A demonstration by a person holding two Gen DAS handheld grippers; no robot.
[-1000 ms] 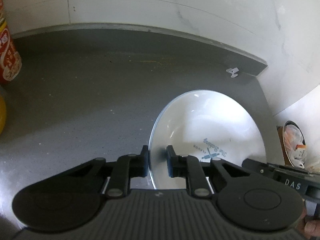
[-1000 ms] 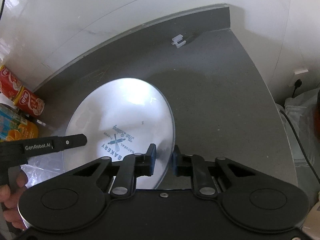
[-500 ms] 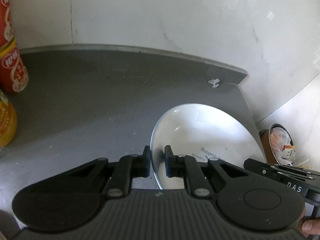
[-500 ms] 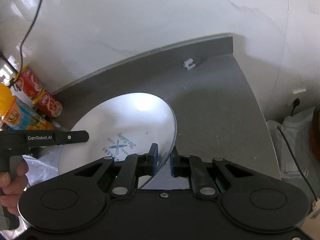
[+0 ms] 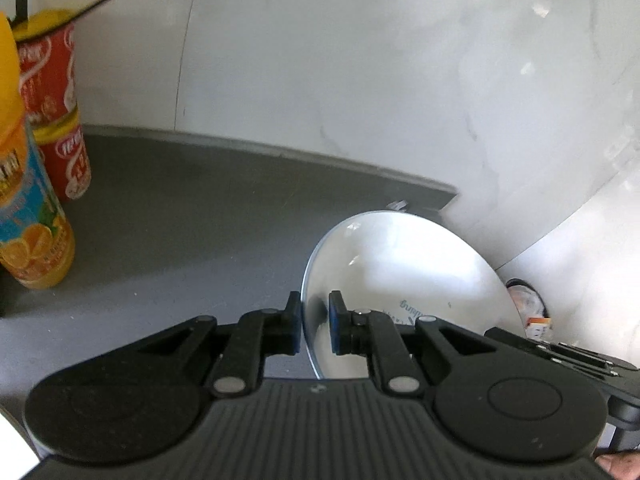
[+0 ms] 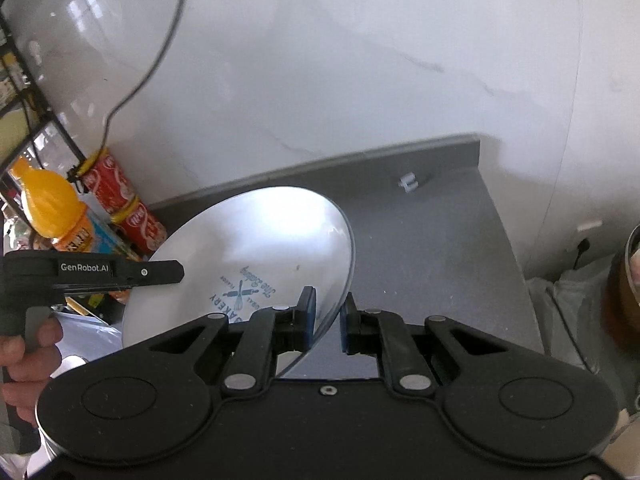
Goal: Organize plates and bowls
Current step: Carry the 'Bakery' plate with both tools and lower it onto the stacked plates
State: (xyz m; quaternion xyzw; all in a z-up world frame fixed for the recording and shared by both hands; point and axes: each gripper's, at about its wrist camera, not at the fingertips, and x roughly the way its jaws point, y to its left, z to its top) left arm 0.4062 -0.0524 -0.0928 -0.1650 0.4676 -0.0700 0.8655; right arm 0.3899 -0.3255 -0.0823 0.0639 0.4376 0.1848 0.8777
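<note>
I have the round white ceramic plate with the blue bakery print grasped at opposite rim edges: left hand-held gripper clenched on one edge, right hand-held gripper on the other. The plate hangs tilted above the grey worktop. I judge both grips should move together, keeping the rim seated deep.

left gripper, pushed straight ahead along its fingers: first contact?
Left gripper is clamped on the white plate's rim, so the plate travels with it. Ahead lies bare grey countertop, then the white backsplash wall; probably the wall first, though depth is unclear.
</note>
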